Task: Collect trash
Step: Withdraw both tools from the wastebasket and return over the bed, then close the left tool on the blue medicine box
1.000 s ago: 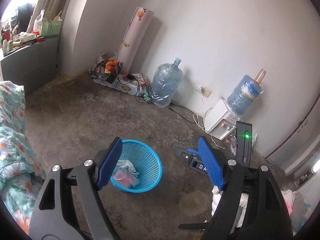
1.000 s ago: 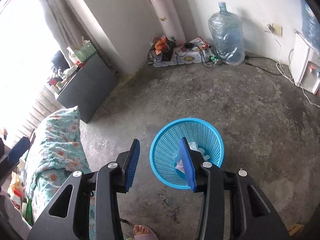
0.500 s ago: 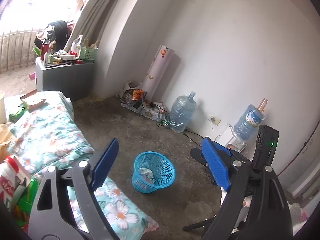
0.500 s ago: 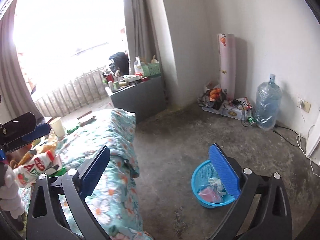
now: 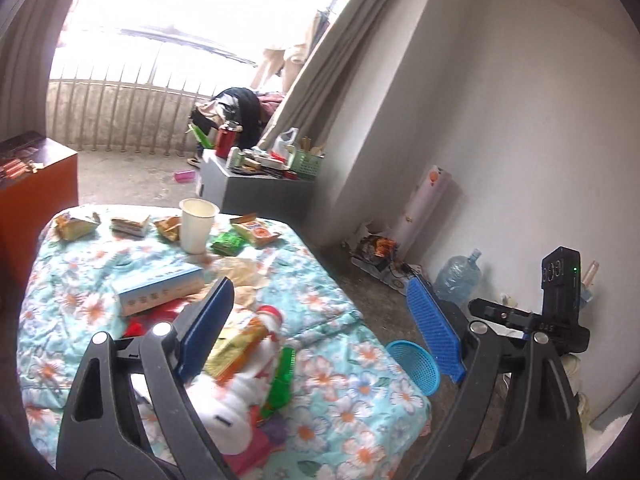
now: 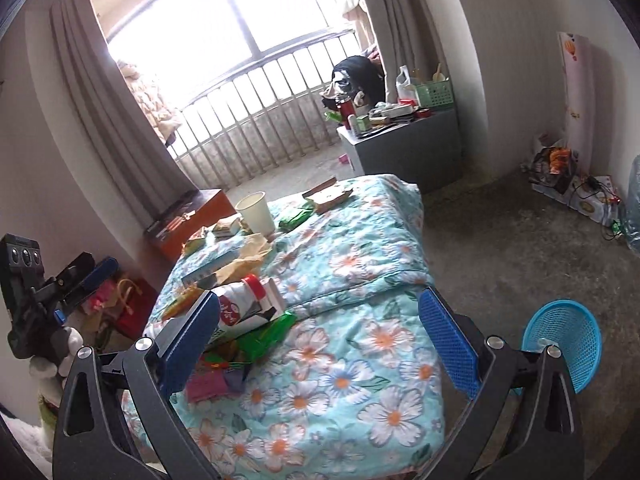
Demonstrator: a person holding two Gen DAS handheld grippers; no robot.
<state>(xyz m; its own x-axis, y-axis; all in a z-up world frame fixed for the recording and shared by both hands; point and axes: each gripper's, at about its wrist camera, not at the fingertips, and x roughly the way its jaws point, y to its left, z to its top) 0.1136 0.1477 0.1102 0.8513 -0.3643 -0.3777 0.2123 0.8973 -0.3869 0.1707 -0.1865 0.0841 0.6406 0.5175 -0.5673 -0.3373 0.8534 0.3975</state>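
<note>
Left wrist view looks over a bed covered by a flowered quilt [image 5: 344,376] strewn with trash. The left gripper [image 5: 324,332] hangs above the near end of the bed, its 2 blue pads spread wide with nothing between them; its jaws have just been opening a little further. Below it lie a white pouch with a red cap [image 5: 256,336] and a green wrapper [image 5: 282,376]. Farther back sit a light blue box [image 5: 160,286], a crumpled brown paper [image 5: 244,276], a white paper cup [image 5: 197,225] standing upright, and several snack wrappers [image 5: 248,236] around the cup. A blue mesh basket [image 5: 416,364] stands on the concrete floor just beside the bed's right edge.

Right wrist view shows the right gripper [image 6: 326,340] over the same quilt [image 6: 360,380], jaws spread about as wide as they go and empty; they have just been opening. The pouch [image 6: 244,304] lies near its left pad, with green wrappers [image 6: 268,332] and a purple scrap [image 6: 208,384] beside it. The cup [image 6: 256,210] stands toward the far end. The basket [image 6: 568,336] sits on the floor right of the bed, partly behind the right finger. At the left edge the other gripper [image 6: 90,276] is held in a white-gloved hand [image 6: 52,356].
</note>
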